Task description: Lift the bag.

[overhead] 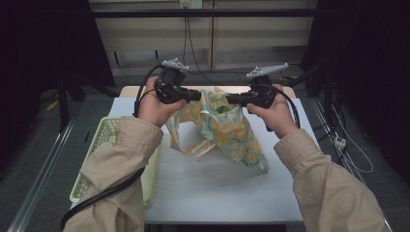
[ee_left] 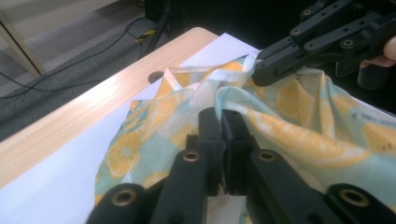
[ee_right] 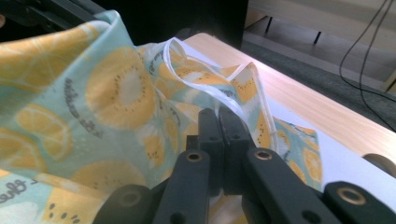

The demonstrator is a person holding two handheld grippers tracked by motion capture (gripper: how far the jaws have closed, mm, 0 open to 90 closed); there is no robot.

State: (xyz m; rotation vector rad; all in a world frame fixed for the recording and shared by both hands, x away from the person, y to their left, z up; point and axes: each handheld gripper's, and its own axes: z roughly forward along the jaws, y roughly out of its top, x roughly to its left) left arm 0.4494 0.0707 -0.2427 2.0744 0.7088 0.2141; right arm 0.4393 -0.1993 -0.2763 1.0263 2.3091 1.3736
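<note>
The lemon-print bag [overhead: 227, 128] hangs between the two tools, lifted at its top and sagging onto the white sheet [overhead: 217, 188] on the counter [overhead: 130, 90] below them. The left tool [overhead: 197, 96] has its jaws pressed together on a fold of the bag's rim; in the left gripper view the pinched cloth vanishes between the black jaws. The right tool [overhead: 231, 99] pinches the opposite rim, just beside a white-edged handle loop [ee_right: 219, 88]. Something green shows inside the mouth, too small to make out. A pale green basket [overhead: 104, 133] sits behind the left tool, half covered by the sleeve [overhead: 121, 164].
</note>
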